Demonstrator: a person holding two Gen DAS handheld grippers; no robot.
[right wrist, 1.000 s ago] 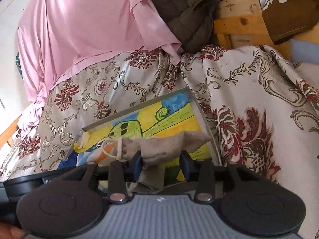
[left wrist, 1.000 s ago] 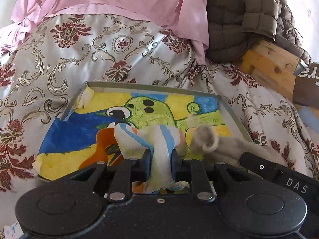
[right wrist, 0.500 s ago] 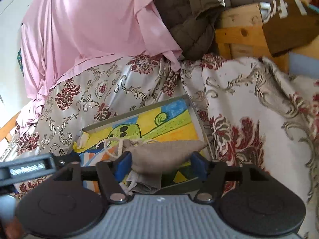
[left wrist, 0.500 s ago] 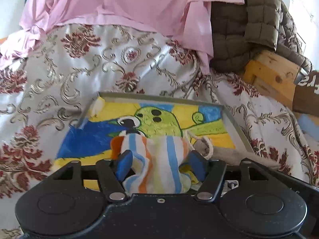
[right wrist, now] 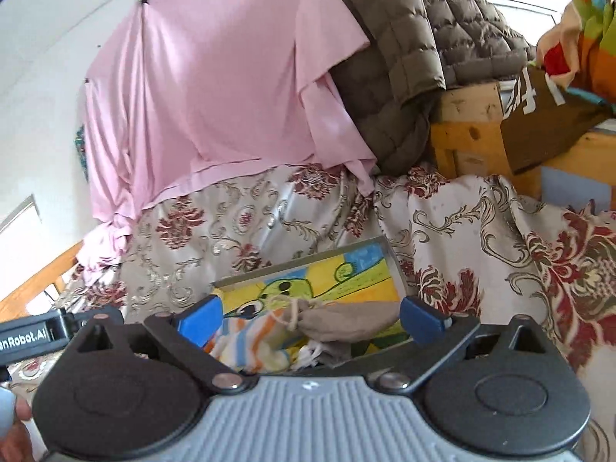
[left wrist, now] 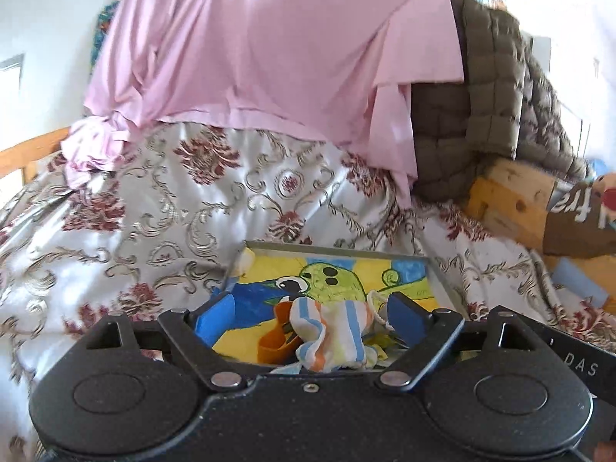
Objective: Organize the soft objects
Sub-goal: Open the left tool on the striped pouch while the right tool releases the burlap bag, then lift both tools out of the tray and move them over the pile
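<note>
Both soft things are parked in the painted tray [left wrist: 442,273] now: the striped sock [left wrist: 331,331] and the grey drawstring pouch [right wrist: 346,321] touching side by side, so they stay corralled by the rim. My left gripper [left wrist: 312,313] and right gripper [right wrist: 312,313] are both spread wide, pinching nothing. Tray sits on the floral bedspread [left wrist: 154,223], with plenty of open cloth on the left. The wooden crate [right wrist: 469,131] crowds the right.
</note>
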